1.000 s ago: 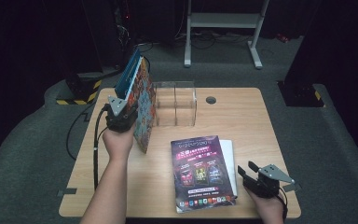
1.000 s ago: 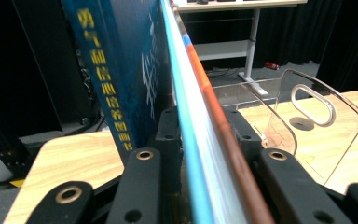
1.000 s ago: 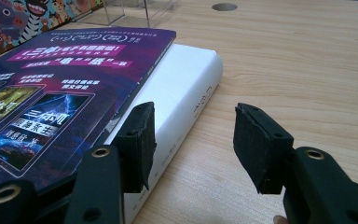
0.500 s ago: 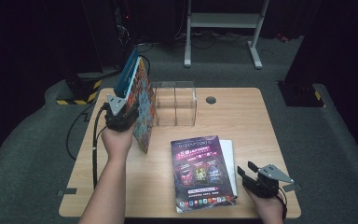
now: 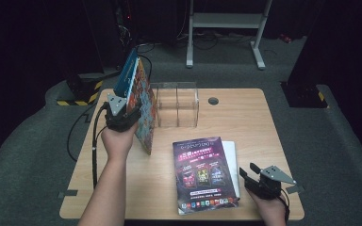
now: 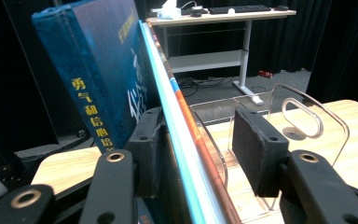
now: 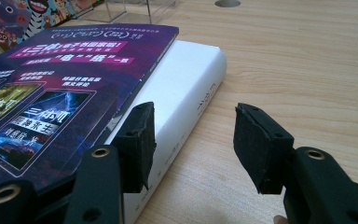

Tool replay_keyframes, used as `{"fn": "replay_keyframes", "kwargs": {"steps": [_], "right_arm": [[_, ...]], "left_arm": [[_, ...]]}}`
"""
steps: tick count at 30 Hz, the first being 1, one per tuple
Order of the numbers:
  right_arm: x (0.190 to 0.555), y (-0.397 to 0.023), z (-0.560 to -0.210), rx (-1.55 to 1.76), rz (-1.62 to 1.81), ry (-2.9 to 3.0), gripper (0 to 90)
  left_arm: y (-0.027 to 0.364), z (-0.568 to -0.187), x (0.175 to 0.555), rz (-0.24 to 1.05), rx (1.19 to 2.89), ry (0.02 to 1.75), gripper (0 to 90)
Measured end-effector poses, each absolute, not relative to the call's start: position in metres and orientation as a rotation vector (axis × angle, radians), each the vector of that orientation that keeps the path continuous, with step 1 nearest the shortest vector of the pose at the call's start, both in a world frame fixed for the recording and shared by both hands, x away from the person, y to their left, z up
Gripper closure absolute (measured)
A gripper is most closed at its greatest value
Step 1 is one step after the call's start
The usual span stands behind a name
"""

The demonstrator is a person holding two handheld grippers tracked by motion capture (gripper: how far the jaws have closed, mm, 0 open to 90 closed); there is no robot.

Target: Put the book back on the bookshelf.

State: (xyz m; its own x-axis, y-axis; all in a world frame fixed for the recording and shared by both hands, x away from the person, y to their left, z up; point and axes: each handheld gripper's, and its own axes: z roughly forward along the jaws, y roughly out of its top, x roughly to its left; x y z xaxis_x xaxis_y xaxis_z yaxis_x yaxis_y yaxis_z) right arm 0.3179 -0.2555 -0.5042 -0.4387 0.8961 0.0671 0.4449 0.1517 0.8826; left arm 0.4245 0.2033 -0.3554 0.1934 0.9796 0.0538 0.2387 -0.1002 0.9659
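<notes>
At the table's left edge, two upright books (image 5: 140,106) are propped beside the clear rack (image 5: 176,104), and the left gripper (image 6: 205,154) has just been opening (right pad clear, release judged underway). Well apart, the right gripper (image 7: 193,144) is held half-open, empty, beside the flat books (image 5: 206,174).

Four books: two upright (image 5: 141,103), two stacked flat (image 5: 205,174); one clear holder (image 5: 176,106); one table (image 5: 254,122).

Wooden table (image 5: 245,122) bears clear acrylic rack (image 5: 176,104), white book (image 5: 232,165), upright books (image 5: 143,110)
</notes>
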Motion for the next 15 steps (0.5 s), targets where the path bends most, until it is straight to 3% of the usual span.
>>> {"fn": "replay_keyframes", "kwargs": {"steps": [15], "right_arm": [[0.3183, -0.2556, -0.5047, 1.272, 1.233, 1.956, 48.3]], "left_arm": [[0.2051, -0.3477, 0.4236, 1.019, 1.513, 1.201, 49.2]]}}
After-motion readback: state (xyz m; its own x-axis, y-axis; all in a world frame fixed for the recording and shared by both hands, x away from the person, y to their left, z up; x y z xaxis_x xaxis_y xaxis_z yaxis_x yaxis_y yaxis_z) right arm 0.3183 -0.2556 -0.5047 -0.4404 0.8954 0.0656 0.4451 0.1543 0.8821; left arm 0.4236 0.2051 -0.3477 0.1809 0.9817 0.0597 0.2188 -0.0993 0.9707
